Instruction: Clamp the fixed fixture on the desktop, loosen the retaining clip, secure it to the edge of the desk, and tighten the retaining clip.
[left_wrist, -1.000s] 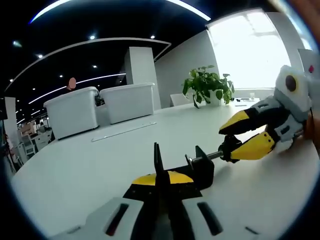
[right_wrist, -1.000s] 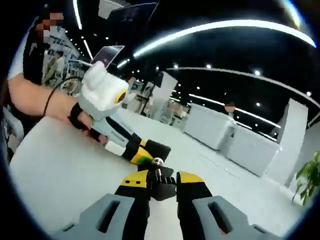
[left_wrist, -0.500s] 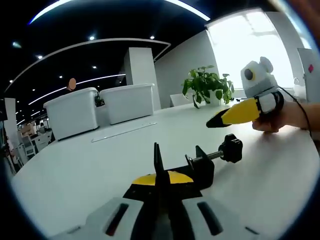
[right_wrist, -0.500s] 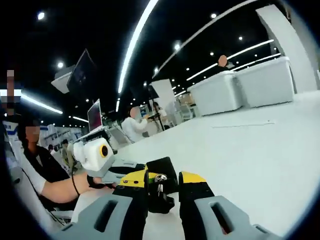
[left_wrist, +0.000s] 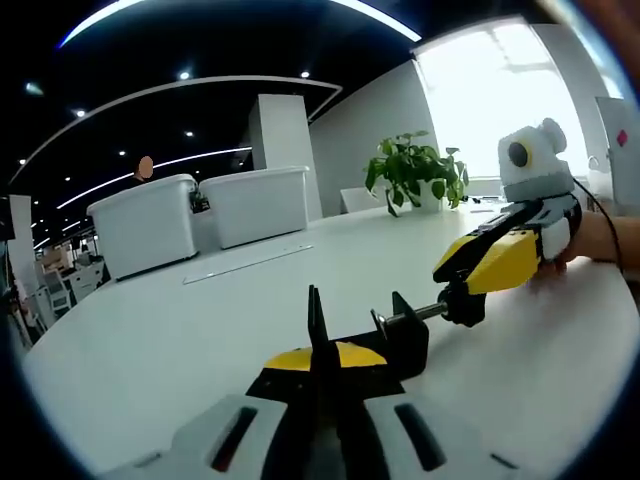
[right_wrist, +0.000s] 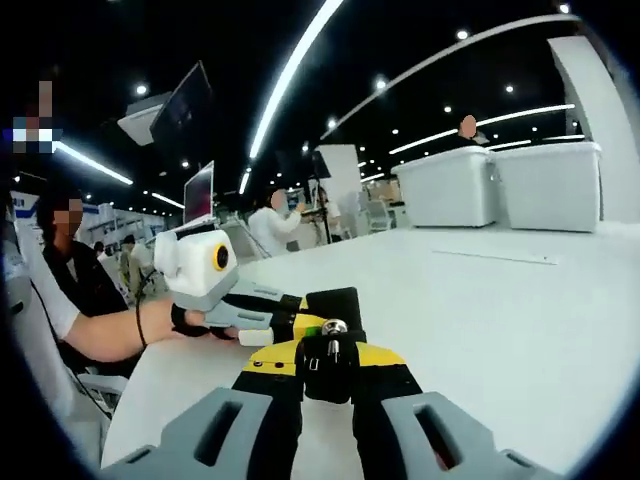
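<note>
A black C-clamp fixture (left_wrist: 400, 335) lies on the white table (left_wrist: 150, 340). My left gripper (left_wrist: 318, 358) is shut on its thin upright plate. The clamp's screw runs right to a black knob (left_wrist: 462, 305). My right gripper (left_wrist: 472, 285) comes in from the right, its yellow jaws closed around that knob. In the right gripper view the knob (right_wrist: 328, 350) sits pinched between the yellow-tipped jaws of my right gripper (right_wrist: 328, 365). Just beyond, the left gripper (right_wrist: 285, 322) holds the clamp body (right_wrist: 335, 303), with a person's hand (right_wrist: 150, 320) behind it.
Two white lidded bins (left_wrist: 145, 225) (left_wrist: 258, 203) stand at the table's far side, with a thin strip (left_wrist: 245, 263) lying in front of them. A potted plant (left_wrist: 415, 170) is at the back right. People sit beyond the table edge (right_wrist: 275, 225).
One second ago the right gripper held the knob. Half a second ago it had let go and drawn back. Now it is on the knob again. The left gripper and clamp have stayed put.
</note>
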